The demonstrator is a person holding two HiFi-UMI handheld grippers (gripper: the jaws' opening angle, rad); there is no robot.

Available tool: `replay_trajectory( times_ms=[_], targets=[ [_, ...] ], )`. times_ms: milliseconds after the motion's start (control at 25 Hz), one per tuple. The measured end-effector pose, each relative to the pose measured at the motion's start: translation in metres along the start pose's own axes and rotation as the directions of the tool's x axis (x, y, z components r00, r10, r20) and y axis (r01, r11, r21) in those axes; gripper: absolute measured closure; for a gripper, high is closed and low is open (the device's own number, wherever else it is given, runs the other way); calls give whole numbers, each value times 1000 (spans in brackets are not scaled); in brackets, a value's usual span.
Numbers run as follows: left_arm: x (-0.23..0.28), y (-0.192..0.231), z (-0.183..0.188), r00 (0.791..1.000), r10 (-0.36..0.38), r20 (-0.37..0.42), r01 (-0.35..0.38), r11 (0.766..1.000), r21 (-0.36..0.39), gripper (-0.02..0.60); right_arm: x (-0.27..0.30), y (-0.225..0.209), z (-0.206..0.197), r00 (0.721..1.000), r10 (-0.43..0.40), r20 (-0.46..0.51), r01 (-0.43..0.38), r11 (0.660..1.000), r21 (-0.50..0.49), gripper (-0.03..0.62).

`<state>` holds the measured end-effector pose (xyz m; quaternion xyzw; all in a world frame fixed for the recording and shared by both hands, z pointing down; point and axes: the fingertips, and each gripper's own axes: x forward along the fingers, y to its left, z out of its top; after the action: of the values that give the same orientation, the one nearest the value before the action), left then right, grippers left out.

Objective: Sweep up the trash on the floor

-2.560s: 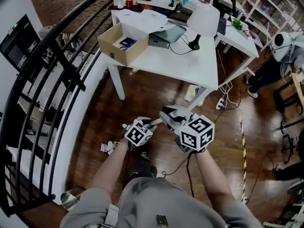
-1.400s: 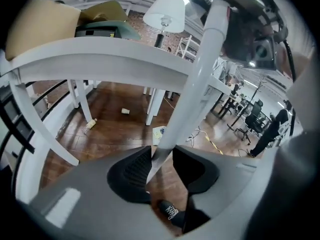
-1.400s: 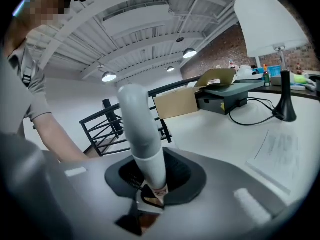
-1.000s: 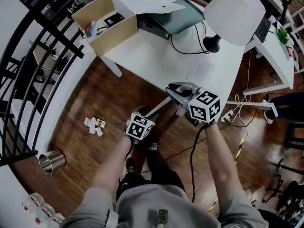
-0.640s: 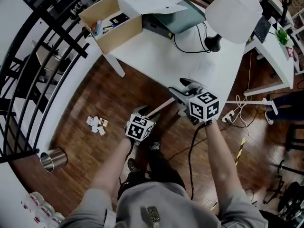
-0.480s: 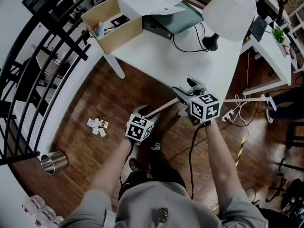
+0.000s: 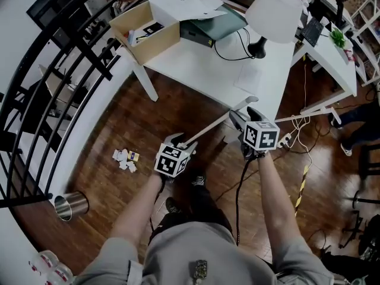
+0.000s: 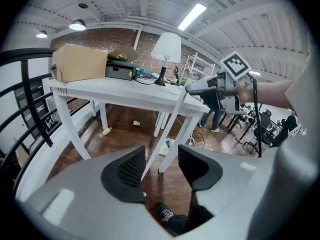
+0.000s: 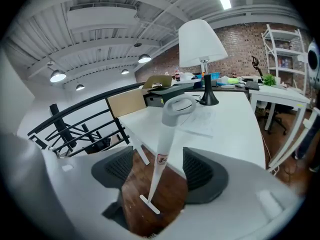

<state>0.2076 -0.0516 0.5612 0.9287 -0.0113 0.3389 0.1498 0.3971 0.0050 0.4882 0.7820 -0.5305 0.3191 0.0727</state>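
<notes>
Holding a gripper in each hand, we stand over the wood floor (image 7: 166, 108) with a white long handle (image 7: 214, 123) slanting from the left gripper (image 8: 161, 164) up to the right gripper (image 9: 157, 170).

The left gripper's jaws stand apart and have just been closing a little. The handle runs up between them, close by the left-hand pad (image 8: 131, 166), while the other pad is clear of it, so nothing is clamped there.

The right gripper's jaws have just been opening and stand wide. The handle passes between them too and touches neither pad. Its grey loop end (image 9: 170, 119) lies beyond the jaw tips, toward the white table (image 7: 202, 70) ahead of both grippers. On that table a lamp (image 7: 272, 8) stands ahead of the right gripper, and a cardboard box (image 7: 145, 34) sits ahead and left of the left one.

The trash (image 7: 124, 158), a small heap of paper scraps, lies on the floor to the left of the left gripper, apart from both tools and from the handle. Farther left and nearer to us stands a metal cup (image 7: 70, 205).
</notes>
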Motion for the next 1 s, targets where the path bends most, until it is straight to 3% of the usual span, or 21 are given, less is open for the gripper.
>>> replay_trajectory(
  times_ms=[80,200,280,440,600,840,1000],
  targets=[
    [-17,1,9,999,22,37,-23,1000,4,409,-12,15,-7,1000,16,-9,-16,1000,-3,364],
    [-51,4,20,994,66,92,-68,997,25,568,-30,50,-6,999,45,15,-45,999,-27,537],
    [-78,3,21,989,79,123,-84,996,35,574,-42,81,-2,995,85,42,-83,995,-53,594],
    [-136,4,10,979,106,171,-115,992,43,575,-64,159,1,975,203,89,-195,976,-92,594],
    [-199,17,-5,956,169,240,-174,985,-2,575,-84,246,-2,939,325,112,-307,939,-157,594],
    [-291,34,-26,904,282,322,-268,959,-88,574,-101,360,-16,873,479,86,-447,859,-248,594],
    [-351,45,-34,853,374,364,-344,928,-145,574,-110,428,-24,819,572,48,-533,789,-307,594]
  ],
)
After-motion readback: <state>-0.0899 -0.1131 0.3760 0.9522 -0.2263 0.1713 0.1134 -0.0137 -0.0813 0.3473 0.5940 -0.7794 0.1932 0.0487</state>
